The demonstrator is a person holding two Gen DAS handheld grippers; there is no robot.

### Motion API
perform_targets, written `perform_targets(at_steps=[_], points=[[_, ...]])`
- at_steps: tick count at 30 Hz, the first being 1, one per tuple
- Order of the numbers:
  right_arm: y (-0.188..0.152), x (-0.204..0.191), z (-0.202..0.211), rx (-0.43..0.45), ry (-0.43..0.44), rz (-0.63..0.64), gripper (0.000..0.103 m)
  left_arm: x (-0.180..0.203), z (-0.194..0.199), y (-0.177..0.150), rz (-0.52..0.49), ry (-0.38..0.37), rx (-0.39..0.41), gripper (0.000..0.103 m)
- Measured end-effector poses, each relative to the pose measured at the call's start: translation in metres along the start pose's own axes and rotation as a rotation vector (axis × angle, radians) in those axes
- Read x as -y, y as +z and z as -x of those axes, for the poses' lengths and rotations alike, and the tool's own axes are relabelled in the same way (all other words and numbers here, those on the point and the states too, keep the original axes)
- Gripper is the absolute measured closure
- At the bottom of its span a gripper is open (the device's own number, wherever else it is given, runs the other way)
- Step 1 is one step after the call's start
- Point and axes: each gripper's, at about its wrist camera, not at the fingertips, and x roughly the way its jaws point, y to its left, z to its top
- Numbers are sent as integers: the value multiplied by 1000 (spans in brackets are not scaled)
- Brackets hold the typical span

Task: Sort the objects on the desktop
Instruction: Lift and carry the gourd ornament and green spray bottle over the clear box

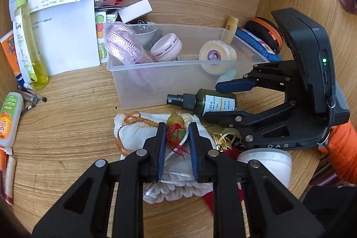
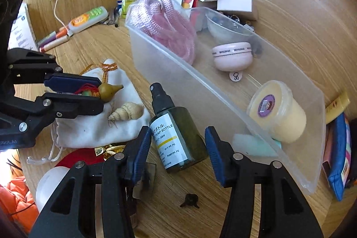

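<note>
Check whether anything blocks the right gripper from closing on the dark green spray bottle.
Nothing visible does. The spray bottle lies on the desk between the open fingers of the right gripper, beside the clear bin.

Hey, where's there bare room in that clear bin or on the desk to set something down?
Bin: bare floor between the pink jar and the yellow tub; its pink rope end is full. Desk: bare wood left of the white pouch. Crowded around the green spray bottle.
</note>
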Motion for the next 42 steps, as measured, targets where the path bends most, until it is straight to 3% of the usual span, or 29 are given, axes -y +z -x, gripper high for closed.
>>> perform_targets(at_steps=[1, 12, 17, 19, 23, 24, 32, 42], points=[[-1, 0, 0, -3, 0, -1, 55, 0, 1, -1, -2, -1, -1, 83], [-8, 5, -2, -11, 58, -57, 58, -1, 3, -1, 36, -25, -12, 61], [-9, 1, -1, 1, 48, -36, 60, -2, -2, 7, 52, 4, -20, 59], [-10, 1, 0, 5, 48, -35, 61, -6, -4, 9, 63, 28, -20, 60], [-12, 1, 2, 21, 51, -35, 62, -12, -6, 10, 75, 87, -16, 83], [-12, 1, 4, 27, 52, -36, 63, -13, -6, 10, 80, 95, -16, 85], [-14, 2, 29, 97, 50, -55, 65, -9, 3, 9, 72, 137, 25, 85], [-18, 3, 64, 183, 48, -74, 65, 4, 31, 21, 67, 105, 103, 85]])
